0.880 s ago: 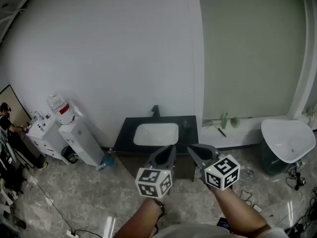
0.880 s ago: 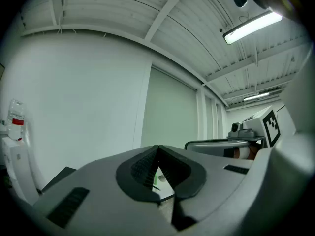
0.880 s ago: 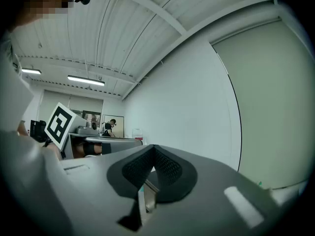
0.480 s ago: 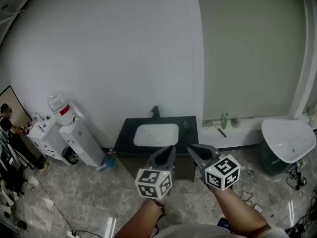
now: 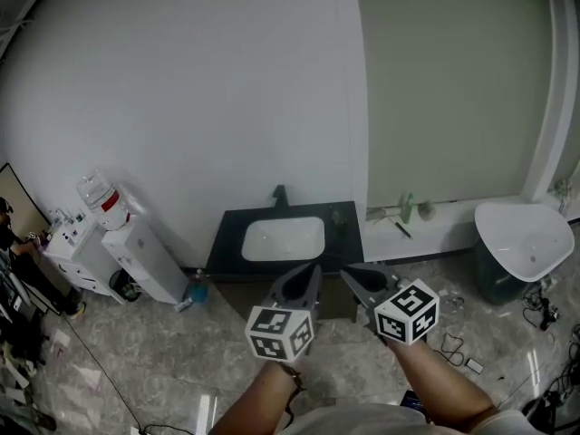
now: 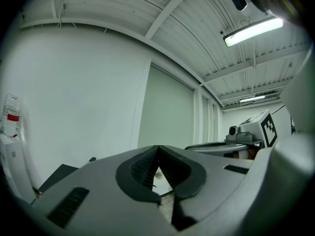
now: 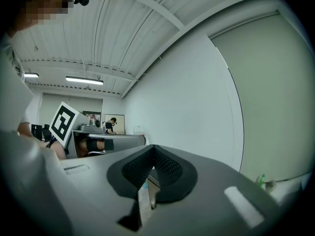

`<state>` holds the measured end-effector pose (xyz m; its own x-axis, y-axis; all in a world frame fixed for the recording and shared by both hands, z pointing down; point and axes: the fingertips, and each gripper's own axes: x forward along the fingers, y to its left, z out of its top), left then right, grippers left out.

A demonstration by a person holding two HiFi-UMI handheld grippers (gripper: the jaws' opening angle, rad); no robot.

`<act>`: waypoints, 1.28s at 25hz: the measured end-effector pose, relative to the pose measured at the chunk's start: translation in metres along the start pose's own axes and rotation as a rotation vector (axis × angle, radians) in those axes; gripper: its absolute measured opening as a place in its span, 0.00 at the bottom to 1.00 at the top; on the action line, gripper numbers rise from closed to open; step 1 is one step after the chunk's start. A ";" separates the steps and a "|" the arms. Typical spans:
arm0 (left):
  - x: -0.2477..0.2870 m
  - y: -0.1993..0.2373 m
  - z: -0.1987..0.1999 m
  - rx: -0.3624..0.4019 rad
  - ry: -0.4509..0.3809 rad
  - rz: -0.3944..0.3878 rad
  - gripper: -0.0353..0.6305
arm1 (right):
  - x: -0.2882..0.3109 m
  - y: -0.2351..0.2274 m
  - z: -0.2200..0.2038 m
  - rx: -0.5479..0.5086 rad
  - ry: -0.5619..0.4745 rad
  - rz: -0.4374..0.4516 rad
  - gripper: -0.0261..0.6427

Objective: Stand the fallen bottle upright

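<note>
The left gripper (image 5: 312,270) and right gripper (image 5: 348,271) are both clenched on nothing. Well beyond them, a small green bottle (image 5: 409,208) sits on the white ledge (image 5: 433,234) beside the sink (image 5: 283,241), too small to judge its pose

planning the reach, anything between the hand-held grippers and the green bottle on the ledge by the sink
Nothing visible: the left hand-held gripper and right hand-held gripper, both shut, hang in open air before the sink counter, the green bottle beyond it.
</note>
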<state>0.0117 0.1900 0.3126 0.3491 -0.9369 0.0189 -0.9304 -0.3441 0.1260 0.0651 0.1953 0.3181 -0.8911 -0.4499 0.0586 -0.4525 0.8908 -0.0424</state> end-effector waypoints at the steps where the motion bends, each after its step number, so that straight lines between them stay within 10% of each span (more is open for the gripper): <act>1: -0.003 0.005 -0.001 -0.001 0.003 -0.009 0.07 | 0.004 0.003 -0.002 0.005 0.003 -0.008 0.04; 19: 0.000 0.088 -0.027 0.006 0.045 -0.097 0.07 | 0.089 -0.005 -0.043 0.064 0.034 -0.080 0.04; 32: 0.214 0.177 -0.057 -0.018 0.077 -0.017 0.07 | 0.203 -0.219 -0.073 0.099 0.091 0.011 0.04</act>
<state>-0.0720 -0.0677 0.3957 0.3733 -0.9231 0.0924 -0.9222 -0.3584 0.1452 -0.0145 -0.0862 0.4117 -0.8915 -0.4282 0.1478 -0.4476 0.8829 -0.1419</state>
